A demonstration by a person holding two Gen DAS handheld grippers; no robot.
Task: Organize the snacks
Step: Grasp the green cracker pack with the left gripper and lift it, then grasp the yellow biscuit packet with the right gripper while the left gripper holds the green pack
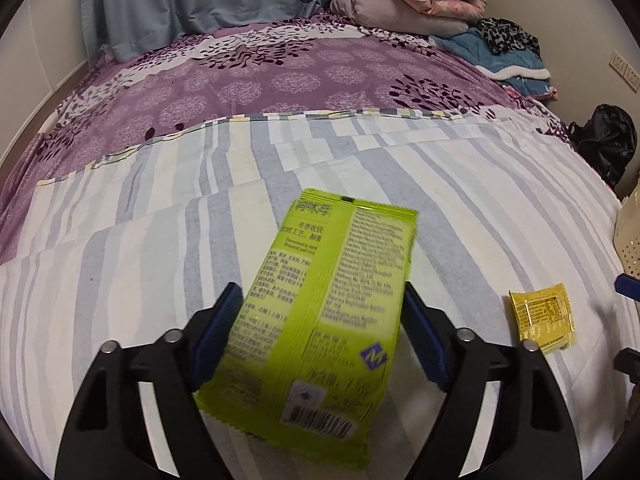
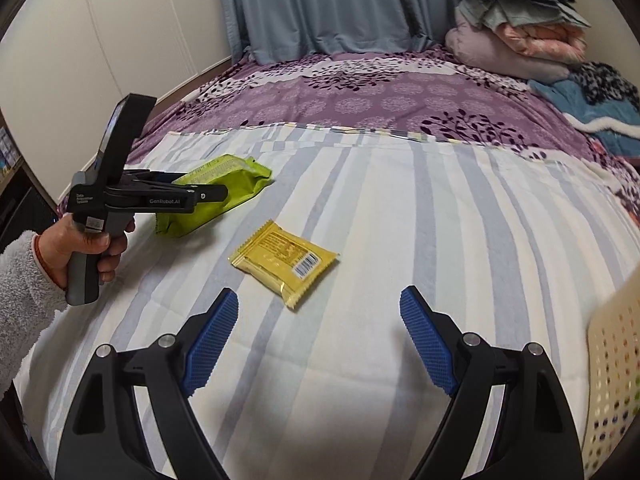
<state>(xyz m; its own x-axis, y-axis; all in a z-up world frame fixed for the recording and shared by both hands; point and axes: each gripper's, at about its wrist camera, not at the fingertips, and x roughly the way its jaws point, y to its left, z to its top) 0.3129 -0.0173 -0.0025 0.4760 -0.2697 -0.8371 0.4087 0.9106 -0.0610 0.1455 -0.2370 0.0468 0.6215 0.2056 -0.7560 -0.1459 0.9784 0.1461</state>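
Observation:
A lime-green snack packet (image 1: 320, 312) lies lengthwise between the blue pads of my left gripper (image 1: 322, 288), and both pads press its long edges. In the right wrist view the same packet (image 2: 236, 176) sticks out of the left gripper (image 2: 208, 194), its far end resting on the striped sheet. A small yellow snack packet (image 2: 284, 258) lies flat on the sheet, just ahead and slightly left of my right gripper (image 2: 319, 295), which is open with nothing between its pads. The yellow packet (image 1: 542, 318) also shows to the right of the left gripper.
A cream perforated basket (image 2: 612, 380) stands at the right edge of the bed (image 2: 440, 208). Folded quilts (image 2: 516, 32) and blankets are piled at the far right corner. A black bag (image 1: 608, 140) sits beyond the bed's right side. A hand (image 2: 88, 244) in a fuzzy sleeve holds the left gripper.

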